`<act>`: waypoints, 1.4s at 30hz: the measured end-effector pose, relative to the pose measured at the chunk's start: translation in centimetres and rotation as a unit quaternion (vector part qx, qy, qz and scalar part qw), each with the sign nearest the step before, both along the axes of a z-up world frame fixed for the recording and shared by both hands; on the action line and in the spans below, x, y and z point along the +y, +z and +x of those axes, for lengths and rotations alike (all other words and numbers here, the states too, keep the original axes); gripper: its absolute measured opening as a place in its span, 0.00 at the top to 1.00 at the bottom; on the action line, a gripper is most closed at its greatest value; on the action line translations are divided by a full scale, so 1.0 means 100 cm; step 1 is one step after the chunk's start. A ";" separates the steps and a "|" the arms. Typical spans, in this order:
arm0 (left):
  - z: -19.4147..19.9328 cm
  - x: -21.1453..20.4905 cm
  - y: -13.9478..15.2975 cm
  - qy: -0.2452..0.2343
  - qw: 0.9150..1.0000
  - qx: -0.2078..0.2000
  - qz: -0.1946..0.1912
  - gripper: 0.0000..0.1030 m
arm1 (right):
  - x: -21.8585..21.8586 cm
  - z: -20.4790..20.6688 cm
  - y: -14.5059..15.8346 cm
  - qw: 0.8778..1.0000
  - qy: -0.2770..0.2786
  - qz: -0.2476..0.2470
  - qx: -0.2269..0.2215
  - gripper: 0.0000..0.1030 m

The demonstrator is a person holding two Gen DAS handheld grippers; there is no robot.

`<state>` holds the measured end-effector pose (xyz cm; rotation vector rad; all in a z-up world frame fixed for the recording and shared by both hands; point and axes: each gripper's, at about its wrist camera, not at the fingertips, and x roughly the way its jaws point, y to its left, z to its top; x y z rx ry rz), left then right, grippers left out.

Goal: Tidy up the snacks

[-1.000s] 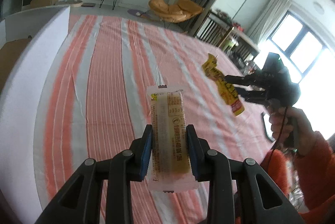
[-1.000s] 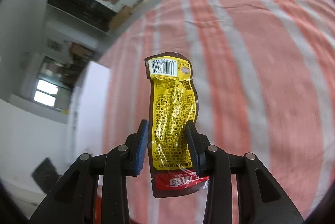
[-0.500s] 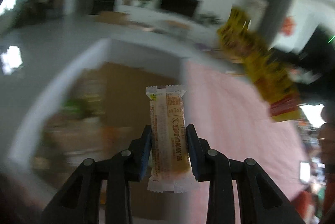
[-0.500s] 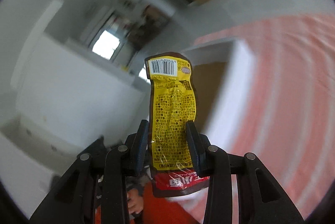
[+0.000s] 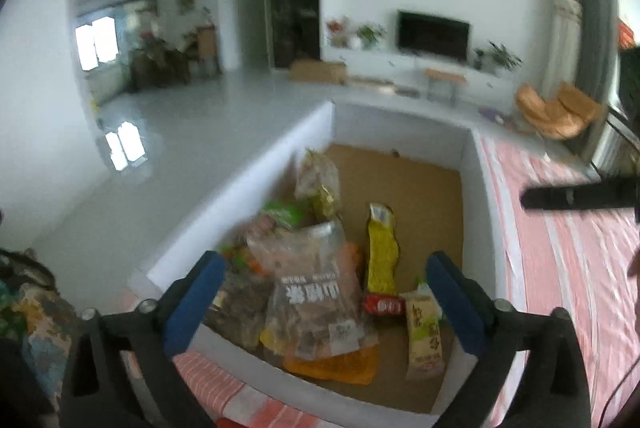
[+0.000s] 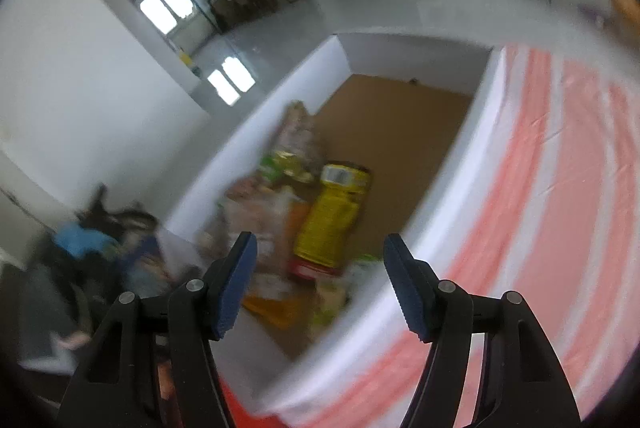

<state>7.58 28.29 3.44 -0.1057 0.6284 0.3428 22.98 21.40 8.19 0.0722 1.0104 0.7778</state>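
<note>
A white box point(image 5: 476, 163) with a brown floor sits beside the striped cloth and holds several snack packets. The yellow packet point(image 5: 382, 252) lies in its middle; it also shows in the right wrist view point(image 6: 330, 224). The pale bar point(image 5: 424, 340) lies at the box's near right. A clear bag point(image 5: 316, 300) rests on the pile at the left. My left gripper point(image 5: 324, 300) is open and empty above the box's near end. My right gripper point(image 6: 324, 280) is open and empty above the box's near wall point(image 6: 360, 340); one of its fingers point(image 5: 576, 197) shows at the right of the left wrist view.
The red and white striped cloth point(image 5: 572, 248) runs along the box's right side. A grey floor point(image 5: 192, 131) lies to the left. A dark heap of bags point(image 6: 104, 244) sits left of the box. A TV unit and an orange chair point(image 5: 556, 111) stand far behind.
Both grippers swung from the cloth over to the box and opened. The yellow packet and the pale bar left the jaws and now lie inside the box.
</note>
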 end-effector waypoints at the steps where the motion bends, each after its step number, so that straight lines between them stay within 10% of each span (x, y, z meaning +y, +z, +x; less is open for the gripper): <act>1: -0.002 -0.003 0.003 0.026 1.000 -0.002 0.015 0.00 | -0.004 -0.006 0.003 1.000 0.002 -0.014 -0.013 0.32; 9: 0.000 0.009 0.004 0.092 0.995 0.025 0.003 0.00 | -0.003 -0.032 0.008 0.994 0.021 -0.067 -0.088 0.30; 20: 0.004 0.005 0.002 0.110 0.991 0.064 0.048 0.00 | 0.008 -0.043 -0.002 0.990 0.032 -0.100 -0.098 0.30; 42: 0.005 0.011 0.002 0.080 0.994 0.077 0.004 0.00 | 0.009 -0.041 -0.013 0.989 0.023 -0.118 -0.090 0.25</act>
